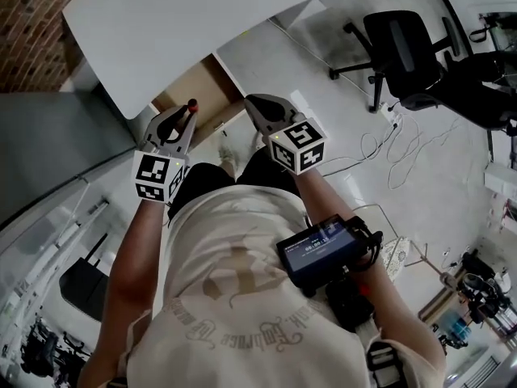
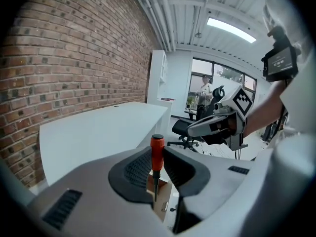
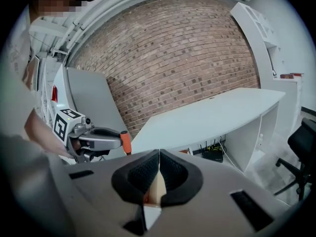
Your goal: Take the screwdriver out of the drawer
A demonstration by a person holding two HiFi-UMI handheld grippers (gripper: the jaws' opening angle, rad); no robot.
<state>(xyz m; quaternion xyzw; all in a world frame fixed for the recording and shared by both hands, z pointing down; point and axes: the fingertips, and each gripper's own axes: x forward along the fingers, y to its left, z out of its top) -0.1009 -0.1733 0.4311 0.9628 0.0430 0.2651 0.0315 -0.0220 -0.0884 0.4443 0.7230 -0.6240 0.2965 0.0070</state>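
Note:
The screwdriver (image 2: 157,154) has an orange-red handle and a thin dark shaft. It stands upright between the pads of my left gripper (image 2: 156,169), which is shut on it. In the head view its handle tip (image 1: 192,105) pokes out of the left gripper (image 1: 187,118), above the open wooden drawer (image 1: 206,95) under the white desk. My right gripper (image 1: 257,107) hovers beside it to the right, apart. In the right gripper view its jaws (image 3: 159,168) meet with nothing between them, and the left gripper (image 3: 114,138) with the screwdriver (image 3: 126,141) shows at the left.
A white curved desk (image 1: 202,23) stands against a brick wall (image 1: 32,23). A black office chair (image 1: 404,47) and loose cables (image 1: 388,148) are on the floor to the right. A person (image 2: 204,95) stands far off by the windows.

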